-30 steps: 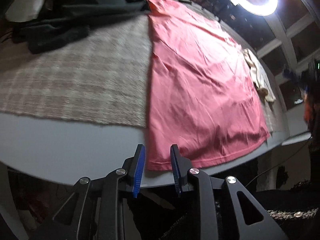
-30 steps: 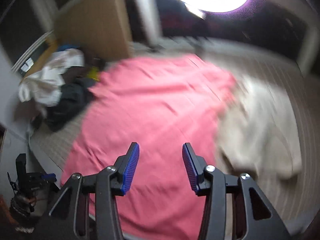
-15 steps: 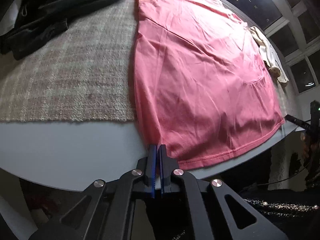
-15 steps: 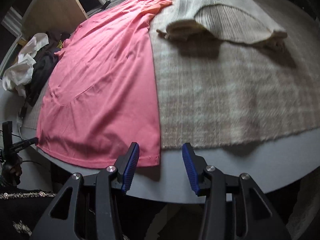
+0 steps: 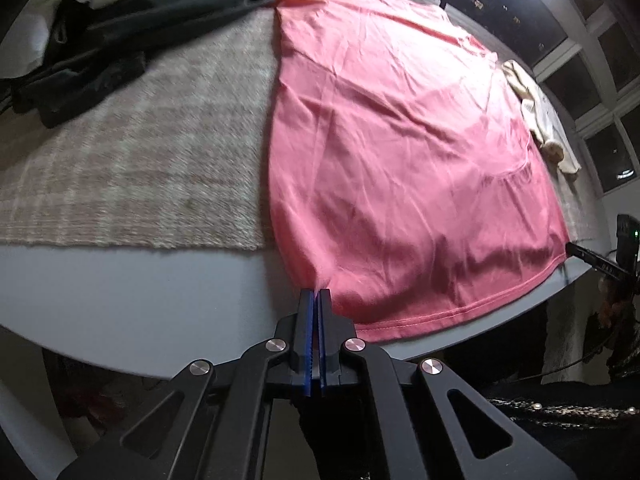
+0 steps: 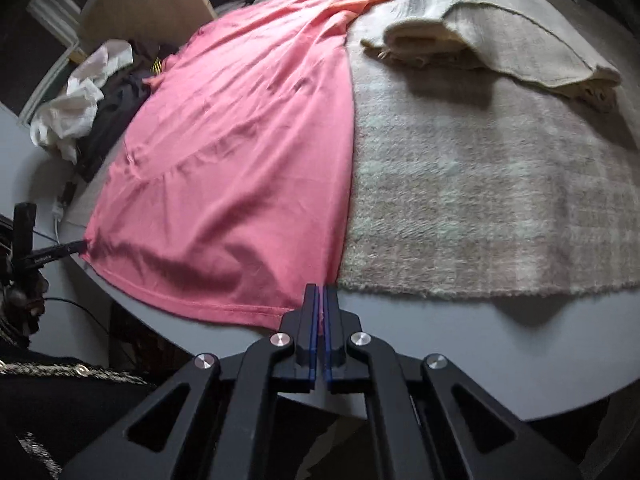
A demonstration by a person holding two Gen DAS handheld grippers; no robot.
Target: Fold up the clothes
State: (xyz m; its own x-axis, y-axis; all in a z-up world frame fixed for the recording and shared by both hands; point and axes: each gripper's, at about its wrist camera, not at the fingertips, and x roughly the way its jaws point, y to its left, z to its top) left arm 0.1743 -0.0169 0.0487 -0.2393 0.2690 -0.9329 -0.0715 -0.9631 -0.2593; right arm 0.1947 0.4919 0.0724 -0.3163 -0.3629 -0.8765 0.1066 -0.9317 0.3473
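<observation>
Left wrist view: a grey table (image 5: 120, 304) fills the lower frame, a beige checked blanket (image 5: 140, 168) over its left and middle. On it the pink shirt (image 5: 400, 160) lies flat, running from top centre to the lower right. Dark clothes (image 5: 120, 40) are heaped at upper left, a cream sweater (image 6: 500, 32) at the right wrist view's upper right. Left gripper (image 5: 314, 300) pinches one hem corner; right gripper (image 6: 321, 296) is clamped on the other.
</observation>
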